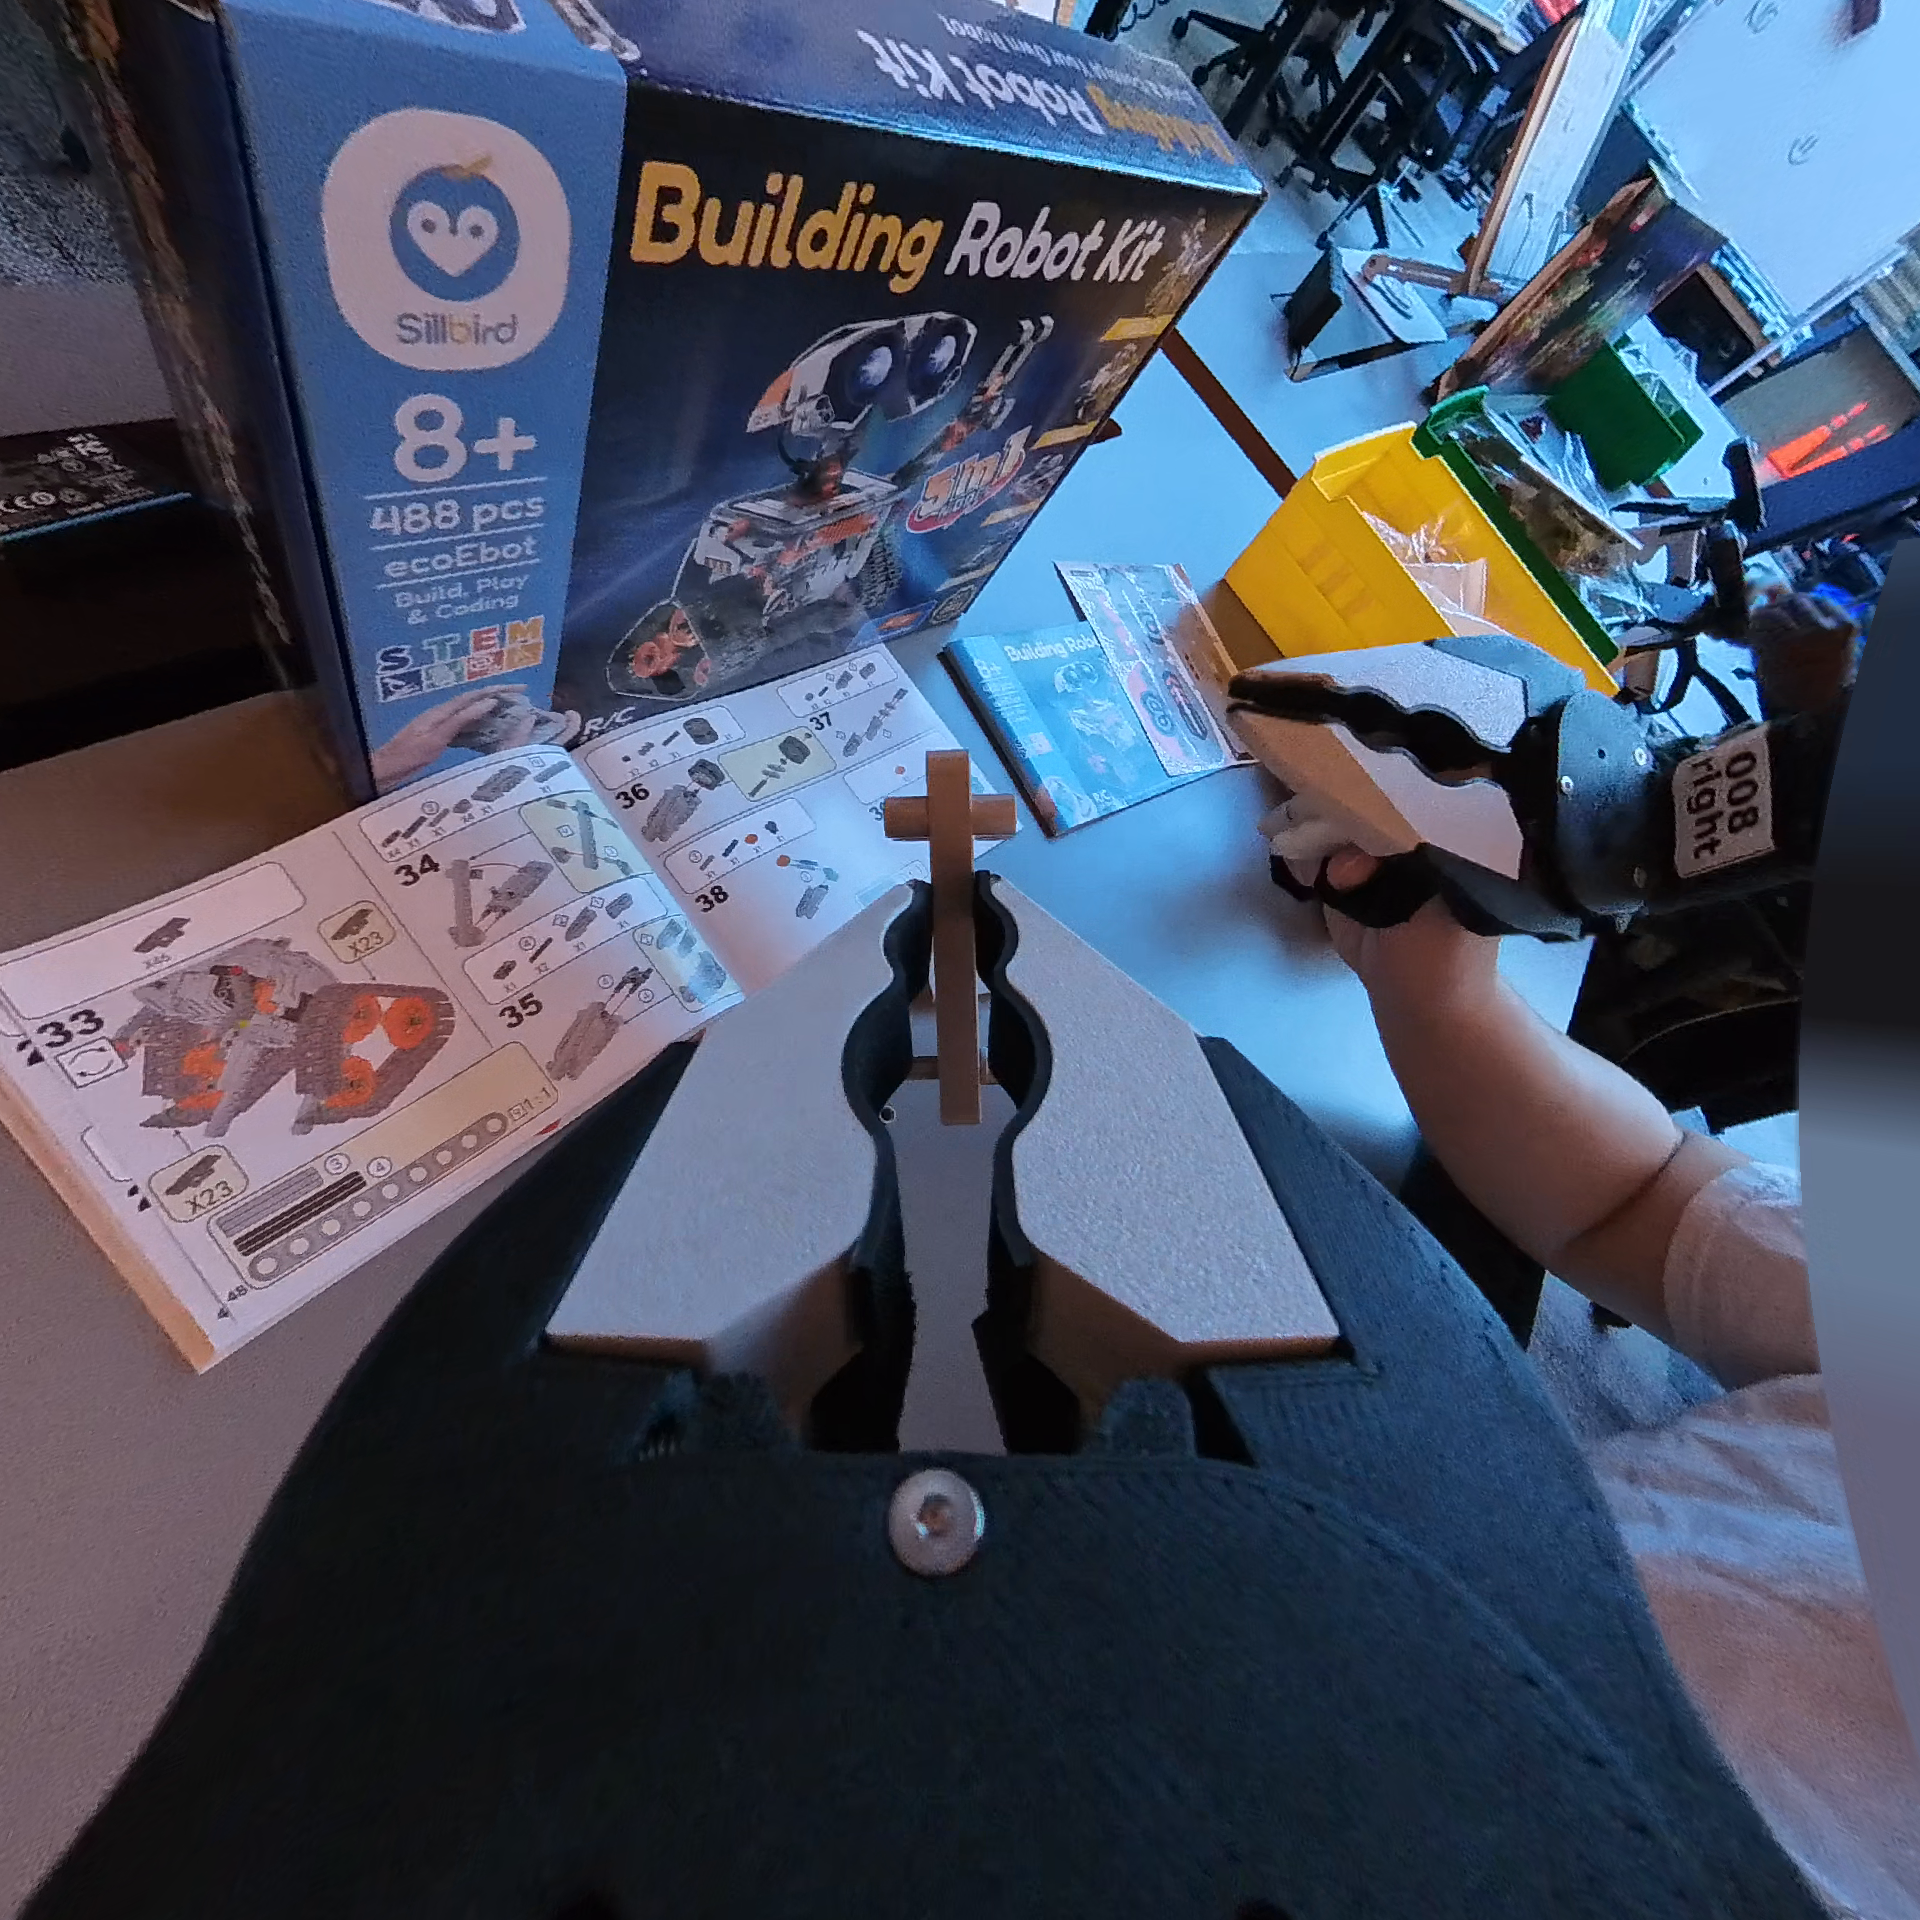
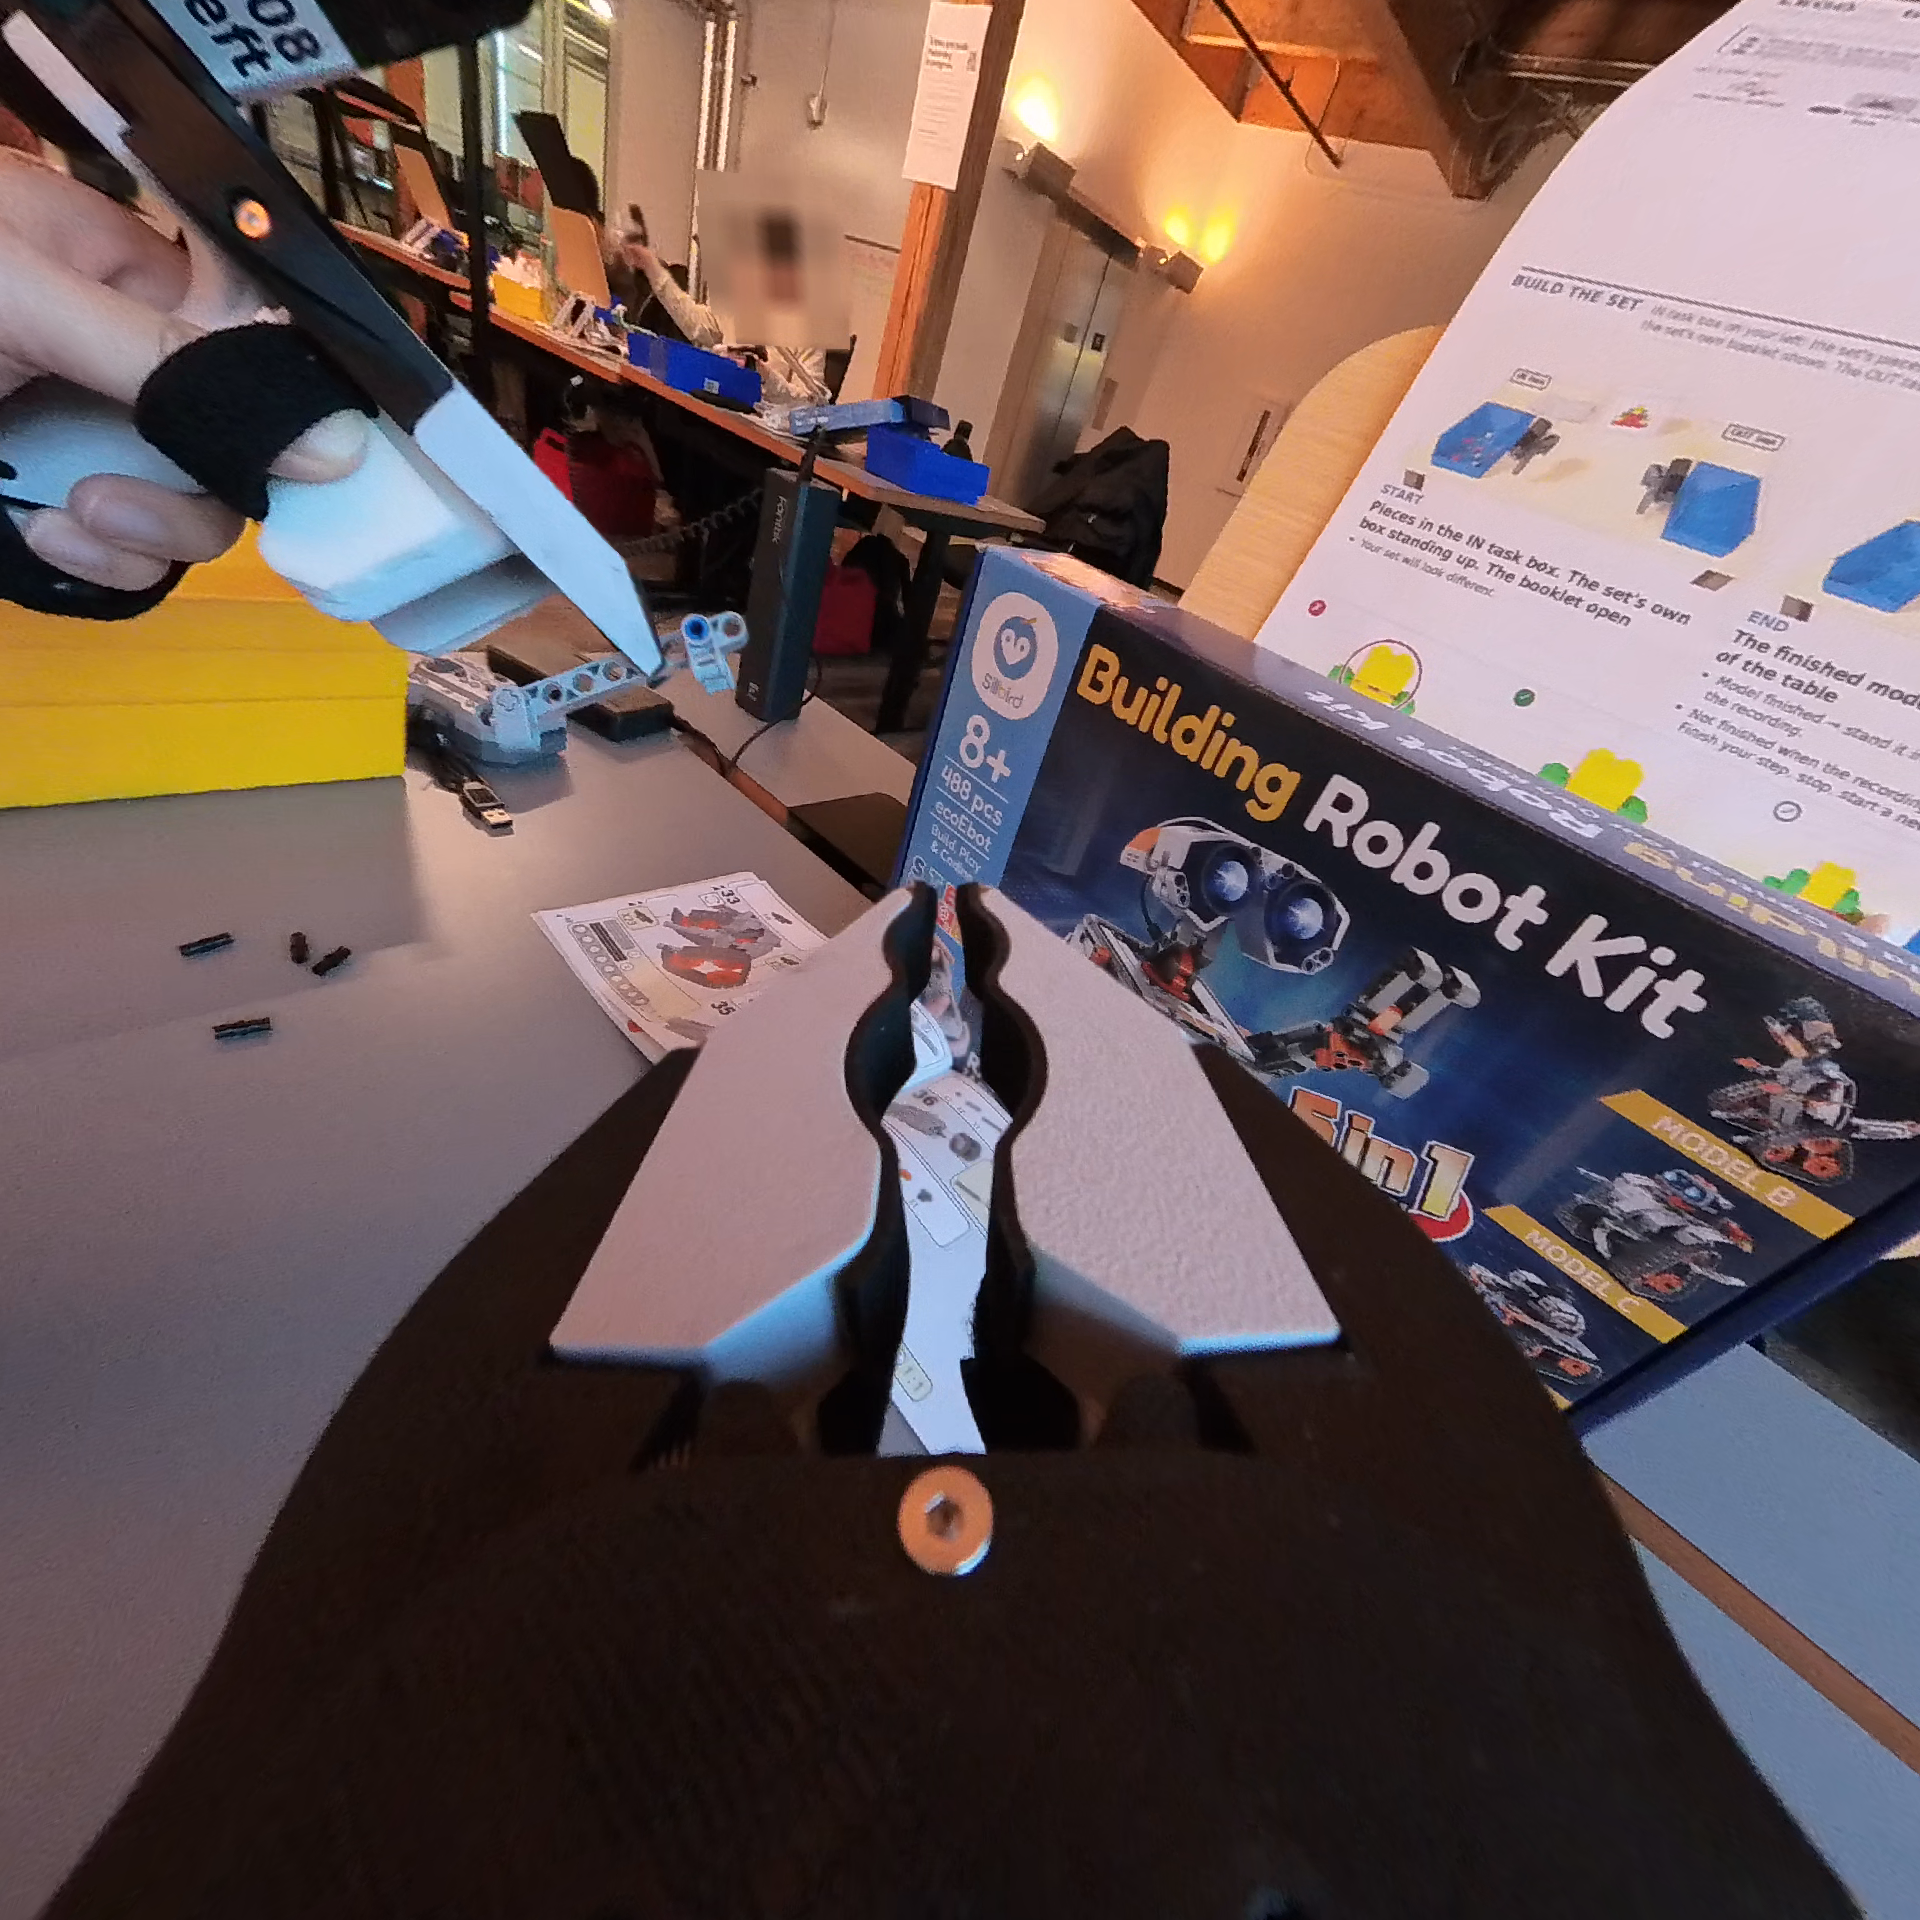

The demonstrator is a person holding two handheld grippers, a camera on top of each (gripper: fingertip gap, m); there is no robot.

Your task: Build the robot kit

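Observation:
My left gripper (image 1: pixel 948 891) is shut on a small cross-shaped assembly of building beams (image 1: pixel 951 821) and holds it above the open instruction booklet (image 1: pixel 416 987). In the right wrist view the left gripper (image 2: pixel 652 665) grips a grey perforated beam (image 2: pixel 582 681) with a light blue connector (image 2: pixel 712 644) at its end. My right gripper (image 2: pixel 940 899) is shut and empty, and points at the kit box (image 2: pixel 1351 935). In the left wrist view the right gripper (image 1: pixel 1242 701) hovers to the right of the held piece, near a second booklet (image 1: pixel 1049 717).
The tall kit box (image 1: pixel 831 416) stands behind the booklet. A yellow bin (image 1: pixel 1382 561) and a green bin (image 1: pixel 1621 416) are at the right. Several small black pins (image 2: pixel 208 945) lie on the grey table (image 2: pixel 312 1143). A large printed sheet (image 2: pixel 1662 416) stands behind the box. Across from one pair of fingers to the other is roughly 11 cm.

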